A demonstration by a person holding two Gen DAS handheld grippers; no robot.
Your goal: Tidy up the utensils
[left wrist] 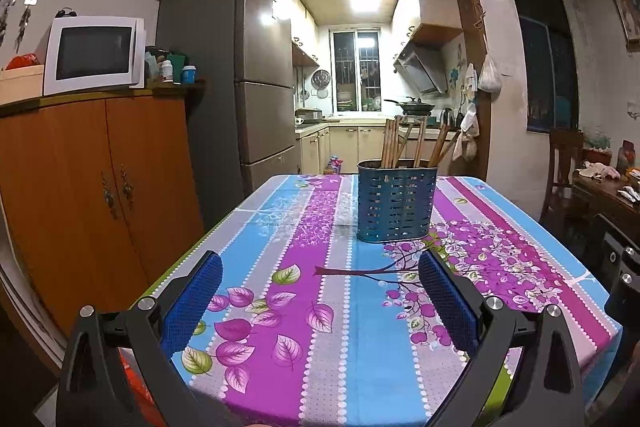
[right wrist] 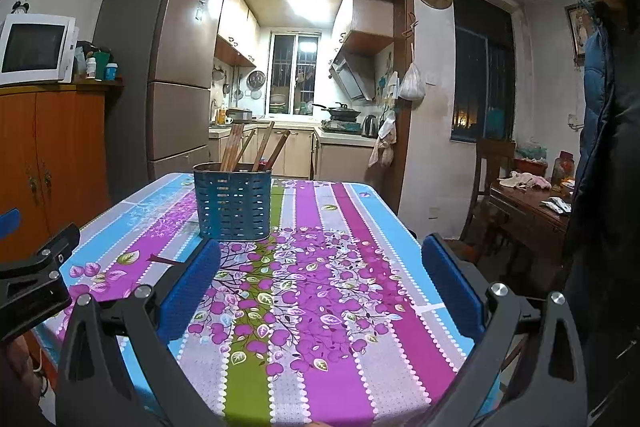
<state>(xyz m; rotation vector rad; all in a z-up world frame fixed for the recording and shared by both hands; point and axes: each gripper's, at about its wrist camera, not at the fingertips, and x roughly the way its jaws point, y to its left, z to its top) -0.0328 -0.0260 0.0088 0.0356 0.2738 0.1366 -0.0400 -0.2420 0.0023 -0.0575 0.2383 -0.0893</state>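
left wrist view, chopsticks point(left wrist: 404, 143) lower ends hidden inside blue holder point(left wrist: 395, 203), both claws agape

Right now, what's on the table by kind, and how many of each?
Blue holder: 1
Wooden chopsticks standing in it: about 8; they overlap, so the exact count is unclear
Total: about 9
Both tongs, left and right, are open and empty.

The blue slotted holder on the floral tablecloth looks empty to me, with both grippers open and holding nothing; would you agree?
Not quite: the blue slotted holder is not empty. The left wrist view shows several wooden chopsticks standing in it, and the right wrist view confirms this. The rest holds: it stands on the floral tablecloth, and the left gripper and right gripper are both open, holding nothing.
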